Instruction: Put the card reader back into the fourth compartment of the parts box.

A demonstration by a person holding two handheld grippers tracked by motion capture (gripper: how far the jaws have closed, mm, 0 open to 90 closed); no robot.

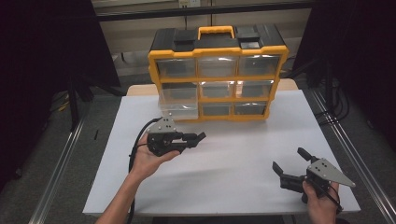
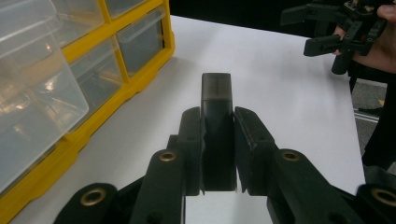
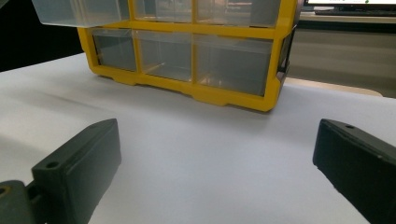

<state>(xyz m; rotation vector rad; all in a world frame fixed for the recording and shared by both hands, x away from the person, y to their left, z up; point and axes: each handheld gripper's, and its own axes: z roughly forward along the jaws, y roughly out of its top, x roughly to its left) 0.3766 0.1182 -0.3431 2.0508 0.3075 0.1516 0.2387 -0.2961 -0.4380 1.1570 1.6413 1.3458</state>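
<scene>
while left hand-held gripper (image 2: 217,154) clamps smooth dark rectangular block (image 2: 216,93), right hand-held gripper (image 3: 215,163) gapes wide, empty.

The left gripper (image 2: 217,154) clamps a dark block (image 2: 216,121) above the white table (image 2: 280,84); yellow drawer cabinet (image 2: 93,70) just beside.

Both grippers are black — the left gripper (image 1: 198,138) and the right gripper (image 1: 289,163) each carry a grey three-cornered plate dotted with small holes. A black cable (image 1: 136,149) trails from the left one. Brass-ringed screw holes mark its jaw arms — forearms bare, no sleeves.
</scene>
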